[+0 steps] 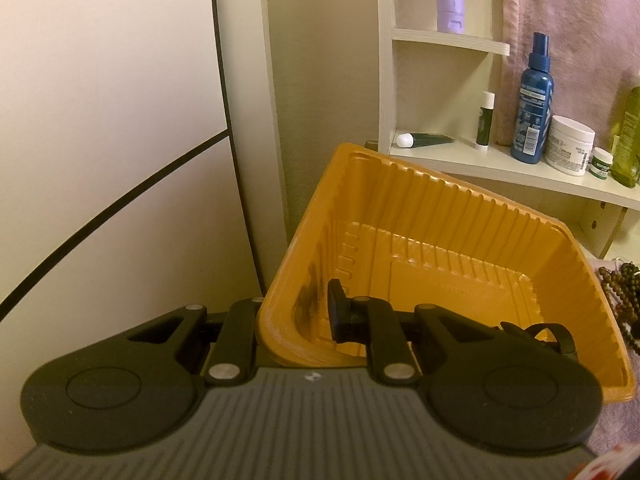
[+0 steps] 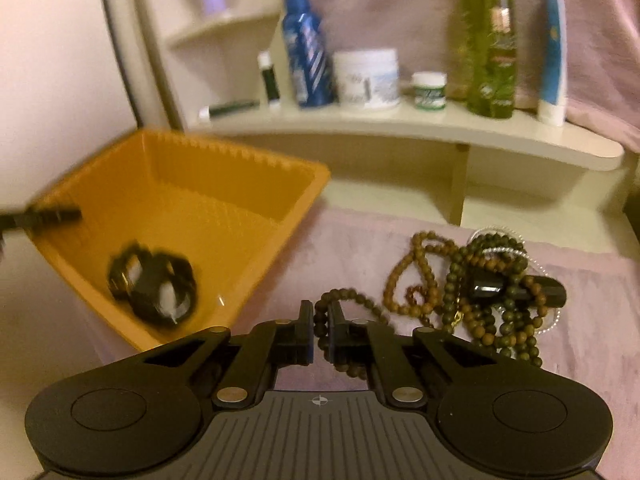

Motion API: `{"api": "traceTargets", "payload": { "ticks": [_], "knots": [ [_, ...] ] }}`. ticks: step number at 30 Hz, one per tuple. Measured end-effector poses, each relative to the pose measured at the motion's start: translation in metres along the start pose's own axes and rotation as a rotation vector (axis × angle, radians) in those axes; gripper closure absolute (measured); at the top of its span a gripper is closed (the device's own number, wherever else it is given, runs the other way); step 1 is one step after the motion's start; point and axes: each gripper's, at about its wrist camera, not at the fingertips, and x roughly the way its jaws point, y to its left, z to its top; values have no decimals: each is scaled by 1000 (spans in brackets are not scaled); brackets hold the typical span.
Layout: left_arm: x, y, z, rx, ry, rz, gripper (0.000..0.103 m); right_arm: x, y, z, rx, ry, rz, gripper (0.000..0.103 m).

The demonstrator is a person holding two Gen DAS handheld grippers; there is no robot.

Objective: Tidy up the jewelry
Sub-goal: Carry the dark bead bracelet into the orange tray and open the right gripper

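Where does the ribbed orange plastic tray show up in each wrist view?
Left wrist view: the ribbed orange plastic tray fills centre-right, tilted, its left wall pinched by the left tool.
Right wrist view: the tray sits left of centre on the pink cloth, black bands inside.
Shared landmark: the blue spray bottle on the shelf behind.

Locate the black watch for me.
Right wrist view, lower left: the black watch lies alone inside the orange tray, left of the bead necklaces on the pink cloth.
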Motion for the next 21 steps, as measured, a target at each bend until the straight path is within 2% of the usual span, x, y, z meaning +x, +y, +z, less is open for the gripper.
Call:
{"api": "traceTargets", "payload": {
  "ticks": [8,21],
  "knots": [
    [-2,1,1,6,0,-7,88,-23,31,33,33,-82,104,96],
    [-2,5,-1,-6,-6,-26,88,26,103,45,21,-56,277,96]
  ]
}}
